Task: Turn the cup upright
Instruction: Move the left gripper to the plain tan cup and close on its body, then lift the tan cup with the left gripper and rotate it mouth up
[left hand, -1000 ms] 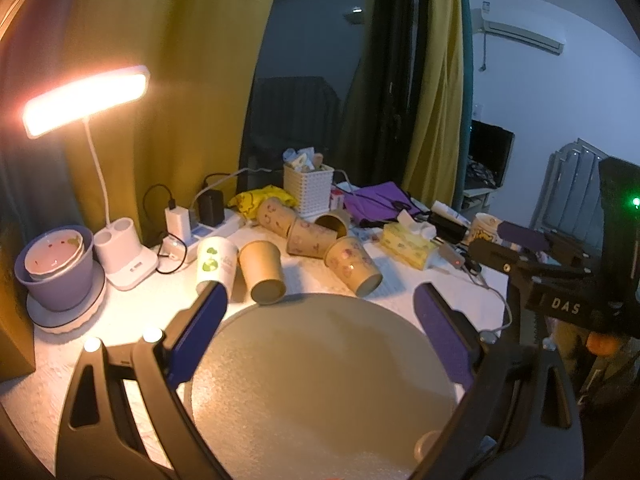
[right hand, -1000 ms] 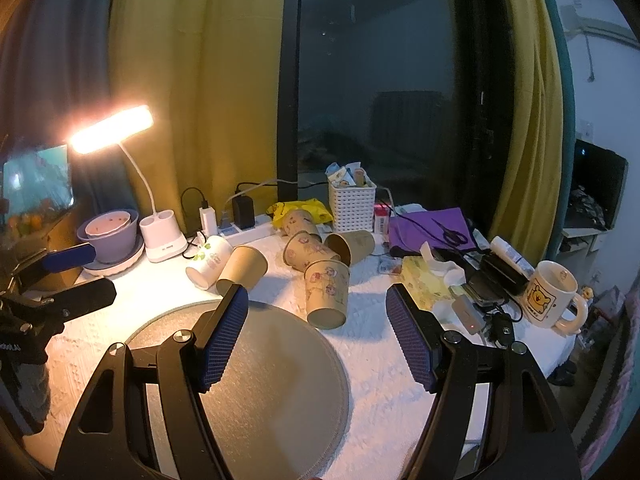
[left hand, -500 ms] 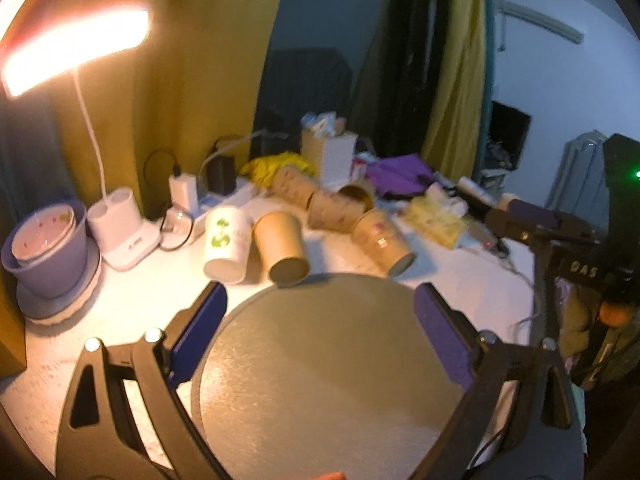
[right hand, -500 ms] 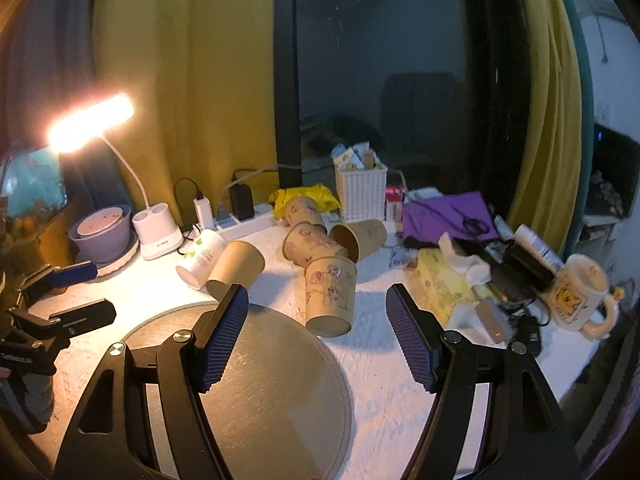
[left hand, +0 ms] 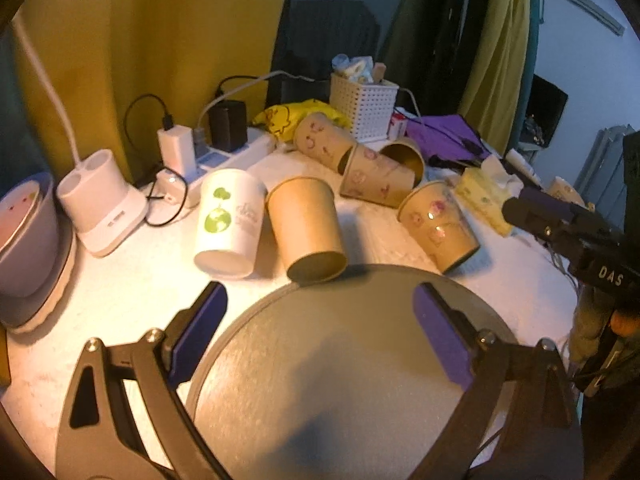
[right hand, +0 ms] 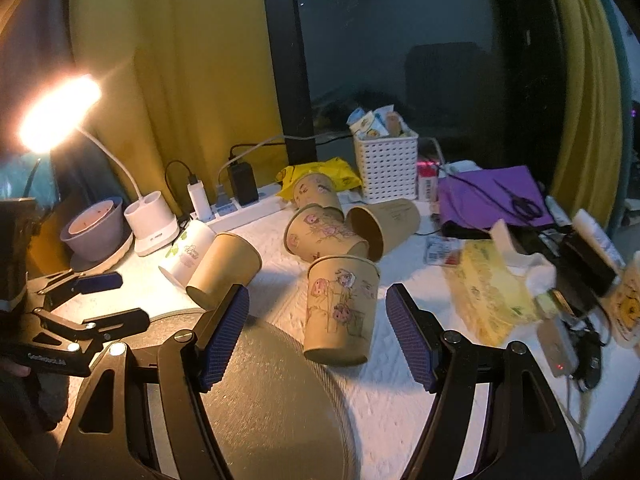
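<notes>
Several paper cups lie on their sides on the white table behind a round grey mat (left hand: 352,360). A plain brown cup (left hand: 306,228) lies beside a white cup with a green print (left hand: 230,220). A patterned cup (right hand: 340,308) lies closest to my right gripper (right hand: 316,328), which is open and empty, its jaws wide to either side of that cup's base. My left gripper (left hand: 320,332) is open and empty over the mat, just short of the plain brown cup. More patterned cups (right hand: 320,228) lie behind.
A lit desk lamp (right hand: 60,112) with a white base (left hand: 102,204), a purple bowl (right hand: 94,224), a power strip (left hand: 224,156), a white basket (right hand: 386,164), a tissue pack (right hand: 492,288) and a mug (right hand: 628,304) crowd the table's back and right side.
Both grippers have moved forward and lower toward the cups. The right gripper now has the patterned cup's base between its open jaws. No cup has moved.
</notes>
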The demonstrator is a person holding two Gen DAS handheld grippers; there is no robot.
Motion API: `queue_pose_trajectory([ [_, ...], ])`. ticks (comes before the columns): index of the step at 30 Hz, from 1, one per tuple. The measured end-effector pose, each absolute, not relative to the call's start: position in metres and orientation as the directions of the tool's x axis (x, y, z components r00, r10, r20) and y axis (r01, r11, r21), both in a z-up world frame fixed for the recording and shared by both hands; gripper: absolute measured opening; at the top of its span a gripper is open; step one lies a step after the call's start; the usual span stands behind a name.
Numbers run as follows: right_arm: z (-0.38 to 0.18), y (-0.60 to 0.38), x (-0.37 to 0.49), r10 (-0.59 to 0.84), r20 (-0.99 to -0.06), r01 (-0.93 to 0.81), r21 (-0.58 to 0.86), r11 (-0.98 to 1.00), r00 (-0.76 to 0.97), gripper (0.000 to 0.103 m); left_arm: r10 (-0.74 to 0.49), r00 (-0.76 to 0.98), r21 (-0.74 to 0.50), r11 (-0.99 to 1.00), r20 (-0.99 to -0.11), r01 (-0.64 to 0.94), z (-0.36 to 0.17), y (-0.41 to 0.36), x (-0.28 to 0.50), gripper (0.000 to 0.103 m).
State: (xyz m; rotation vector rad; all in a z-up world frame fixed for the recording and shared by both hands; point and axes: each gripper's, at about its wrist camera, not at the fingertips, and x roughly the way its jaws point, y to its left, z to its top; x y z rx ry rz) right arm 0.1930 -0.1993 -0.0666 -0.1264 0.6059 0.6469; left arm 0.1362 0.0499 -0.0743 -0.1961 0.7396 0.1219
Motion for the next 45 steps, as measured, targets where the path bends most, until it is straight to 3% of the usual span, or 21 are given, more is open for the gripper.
queue_pose_trajectory([
  [3,-0.073,-0.198,0.206,0.544,-0.576,-0.610,0.095,0.786,0.611,0.071,0.049,0.718,-0.110,0.979,-0.694,-0.174,-0.077,0.048,0.161,0.095],
  [6,-0.078,-0.199,0.217,0.555,-0.583,-0.616,0.115,0.779,0.593,0.070,0.057,0.697,-0.096,0.979,-0.715,-0.178,-0.081,0.050,0.183,0.085],
  [17,-0.094,-0.209,0.245,0.565,-0.599,-0.614,0.149,0.775,0.568,0.070,0.033,0.596,-0.077,0.984,-0.802,-0.158,-0.122,0.048,0.236,0.084],
  [18,-0.095,-0.210,0.246,0.566,-0.599,-0.617,0.147,0.773,0.567,0.070,0.034,0.595,-0.077,0.984,-0.803,-0.160,-0.124,0.048,0.238,0.082],
  [20,-0.096,-0.210,0.247,0.567,-0.601,-0.619,0.147,0.771,0.563,0.070,0.031,0.592,-0.086,0.982,-0.806,-0.169,-0.127,0.048,0.242,0.066],
  [22,-0.097,-0.210,0.247,0.564,-0.605,-0.617,0.147,0.773,0.562,0.070,0.023,0.587,-0.098,0.980,-0.809,-0.174,-0.131,0.050,0.245,0.060],
  [30,-0.093,-0.211,0.238,0.548,-0.608,-0.609,0.130,0.782,0.574,0.070,0.007,0.625,-0.117,0.981,-0.781,-0.157,-0.122,0.048,0.238,0.059],
  [45,-0.070,-0.204,0.170,0.566,-0.584,-0.636,0.106,0.764,0.582,0.070,-0.028,0.694,-0.133,0.986,-0.719,-0.098,-0.096,0.028,0.144,0.058],
])
